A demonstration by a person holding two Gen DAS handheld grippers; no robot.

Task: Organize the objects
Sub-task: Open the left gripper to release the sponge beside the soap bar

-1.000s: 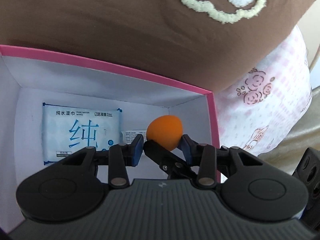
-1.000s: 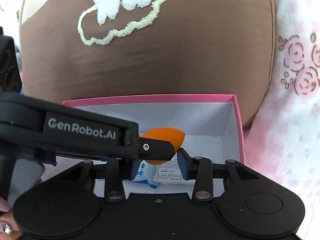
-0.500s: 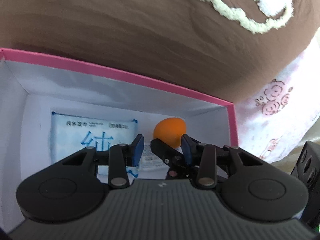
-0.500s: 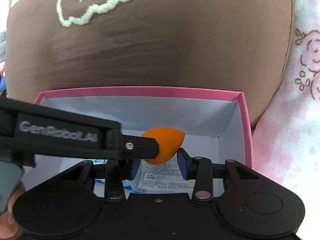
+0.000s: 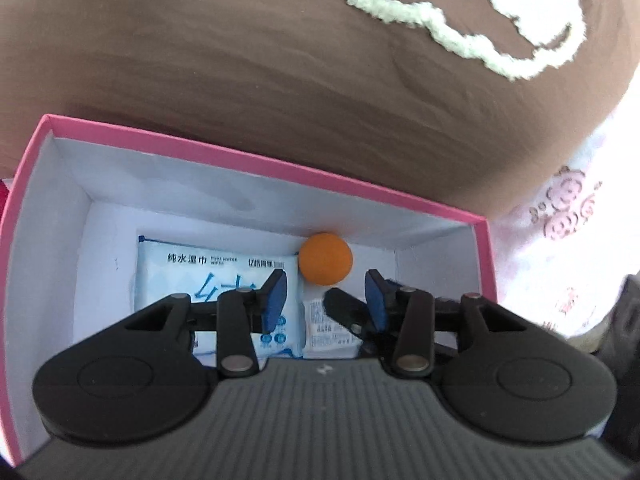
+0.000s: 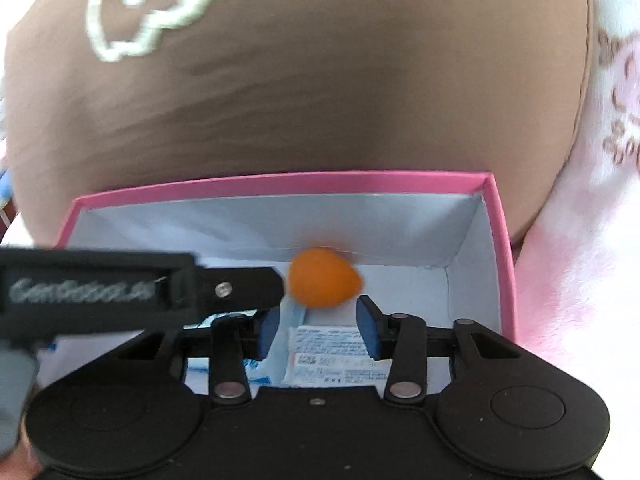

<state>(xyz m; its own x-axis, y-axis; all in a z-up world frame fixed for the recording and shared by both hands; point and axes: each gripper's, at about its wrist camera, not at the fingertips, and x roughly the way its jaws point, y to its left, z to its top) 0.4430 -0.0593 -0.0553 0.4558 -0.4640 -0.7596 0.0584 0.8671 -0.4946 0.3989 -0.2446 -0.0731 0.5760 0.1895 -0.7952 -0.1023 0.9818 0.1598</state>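
Note:
An orange makeup sponge [image 5: 325,258] lies in the pink box [image 5: 256,160] against its far wall, beside a blue-and-white wet wipes pack [image 5: 216,280]. It also shows, blurred, in the right wrist view [image 6: 323,278]. My left gripper [image 5: 326,296] is open above the box, its blue pads apart and the sponge beyond them. My right gripper [image 6: 318,330] is open over the same box [image 6: 500,240], above the wipes pack [image 6: 336,354]. The left gripper's finger [image 6: 240,288] reaches in from the left and ends just beside the sponge.
A large brown cushion [image 5: 280,60] with a white fluffy outline stands right behind the box. Pink and white floral bedding [image 5: 568,240] lies to the right of the box. The box walls are white inside.
The sponge, held between the left gripper's fingers a second ago, now lies free in the box. The left gripper has opened and drawn back. Both views have pulled back and up.

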